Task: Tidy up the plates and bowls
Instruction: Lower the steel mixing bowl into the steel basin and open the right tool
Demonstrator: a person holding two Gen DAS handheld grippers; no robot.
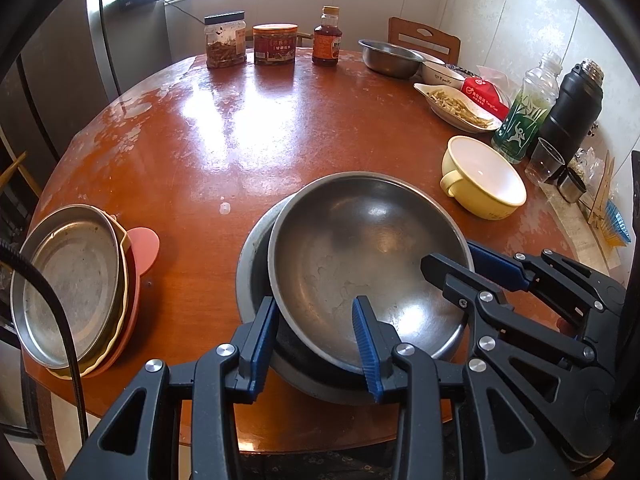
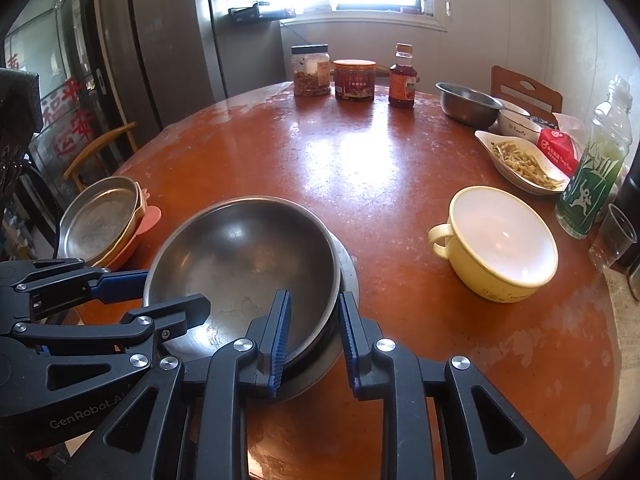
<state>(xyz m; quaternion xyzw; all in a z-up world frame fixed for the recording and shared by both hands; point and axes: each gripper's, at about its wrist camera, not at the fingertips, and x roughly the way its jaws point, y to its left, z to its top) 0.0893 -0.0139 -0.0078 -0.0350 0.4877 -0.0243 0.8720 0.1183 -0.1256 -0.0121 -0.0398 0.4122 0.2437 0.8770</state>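
Bowl (image 1: 360,256) underside hidden, probably nested.

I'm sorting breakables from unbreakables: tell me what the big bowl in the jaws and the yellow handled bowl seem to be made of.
Big bowl: apparently stainless steel with a dull, scuffed finish; grey metallic sheen, soft window glints, thin rolled rim. Yellow handled bowl: pale yellow outside, glossy white inside; looks like glazed ceramic or enamelled metal, and the pictures leave that open. Treat it as breakable.
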